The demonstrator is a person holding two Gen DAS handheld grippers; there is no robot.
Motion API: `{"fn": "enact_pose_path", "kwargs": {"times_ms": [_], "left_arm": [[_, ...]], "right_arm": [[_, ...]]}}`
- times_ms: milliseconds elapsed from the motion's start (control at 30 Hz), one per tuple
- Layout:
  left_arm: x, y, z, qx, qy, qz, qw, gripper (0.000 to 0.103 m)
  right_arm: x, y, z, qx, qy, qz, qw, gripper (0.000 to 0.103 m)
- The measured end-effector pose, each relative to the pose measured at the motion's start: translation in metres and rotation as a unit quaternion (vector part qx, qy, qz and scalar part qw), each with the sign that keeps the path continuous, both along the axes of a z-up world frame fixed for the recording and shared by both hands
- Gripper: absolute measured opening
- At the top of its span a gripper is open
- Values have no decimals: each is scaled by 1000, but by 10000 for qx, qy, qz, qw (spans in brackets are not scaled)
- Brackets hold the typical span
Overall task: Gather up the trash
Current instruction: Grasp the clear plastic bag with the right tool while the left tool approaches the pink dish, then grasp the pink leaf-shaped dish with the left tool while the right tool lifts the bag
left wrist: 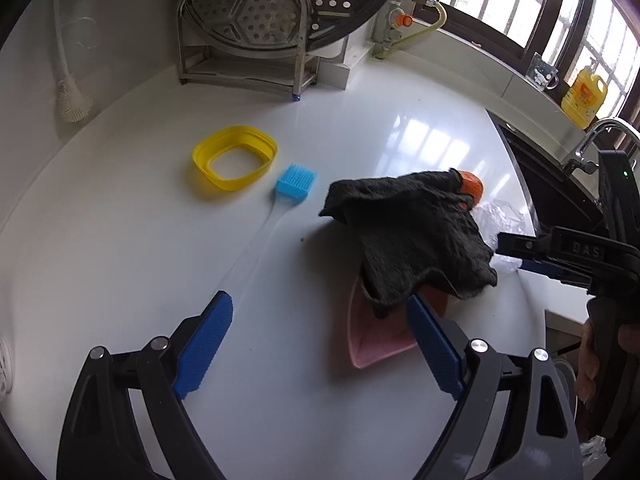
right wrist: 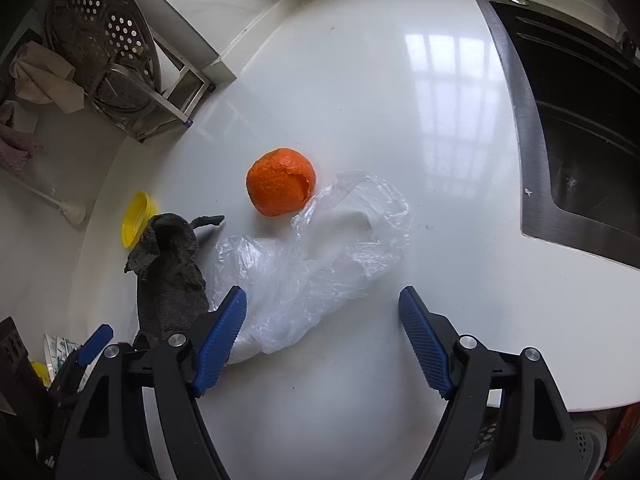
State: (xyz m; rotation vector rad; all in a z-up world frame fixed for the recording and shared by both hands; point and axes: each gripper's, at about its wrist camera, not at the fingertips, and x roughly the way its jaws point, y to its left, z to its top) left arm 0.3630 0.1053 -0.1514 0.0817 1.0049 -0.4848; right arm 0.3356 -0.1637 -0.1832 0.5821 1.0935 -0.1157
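Observation:
A crumpled clear plastic bag [right wrist: 312, 256] lies on the white counter [right wrist: 360, 100], with an orange peel [right wrist: 280, 182] touching its far edge. My right gripper [right wrist: 323, 300] hangs open over the bag's near end. Its left finger is above the plastic, and the pads press on nothing. A black cloth [left wrist: 412, 232] is draped over a pink dish [left wrist: 372, 344]. My left gripper [left wrist: 320, 312] stands open just in front of them, empty. In the left wrist view the peel [left wrist: 471, 184] and bag [left wrist: 500, 216] peek out behind the cloth, with the right gripper [left wrist: 514, 254] over them.
A yellow plastic ring [left wrist: 234, 158] and a blue silicone brush [left wrist: 296, 182] lie left of the cloth. A metal rack with perforated steamer trays [left wrist: 248, 40] stands at the back. A dark sink [right wrist: 580, 120] and faucet [left wrist: 600, 136] are on the right, with a yellow bottle [left wrist: 584, 98] on the sill.

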Motion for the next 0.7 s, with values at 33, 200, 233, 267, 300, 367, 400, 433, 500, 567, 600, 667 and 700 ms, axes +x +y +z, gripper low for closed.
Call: {"fn": "enact_pose_path", "kwargs": {"times_ms": [33,200,233,267,300,367,400,433,500,567,600,667,700], "left_arm": [[-5,-2,-1,-10,30,-37,10000,87],[-19,-9,-9,-52,139,-207,9997,87],[-20,-12,-10,-35,125,-242,9996,87],[-21,-14,-11,-17,107,-270,9996,87],[-19,-16,-13,-15,94,-304,9995,87],[-17,-21,-16,21,81,-357,9993,87],[-15,-24,-18,46,69,-382,9992,87],[-14,-27,-19,56,56,-412,9991,87],[-12,-34,-21,39,37,-479,9988,87],[-9,-40,-22,55,14,-543,9985,87],[-8,-44,-24,80,5,-577,9983,87],[-6,-51,-28,149,13,-654,9977,87],[-6,-54,-29,175,13,-685,9975,87]], "right_arm": [[2,1,-1,-15,0,40,10000,57],[9,6,-3,87,-9,181,9998,21],[8,7,-1,57,-44,197,9998,20],[7,7,1,32,-68,214,9997,18],[6,7,2,25,-82,231,9997,17],[5,5,5,5,-103,228,9997,16],[5,4,6,2,-115,218,9997,16],[3,2,8,4,-135,199,9997,15],[1,-2,11,19,-172,165,9997,14],[1,-4,12,15,-182,151,9997,14],[1,-5,12,16,-183,146,9997,14],[-1,-6,12,25,-192,130,9997,14],[-2,-6,12,26,-190,135,9997,14]]}}
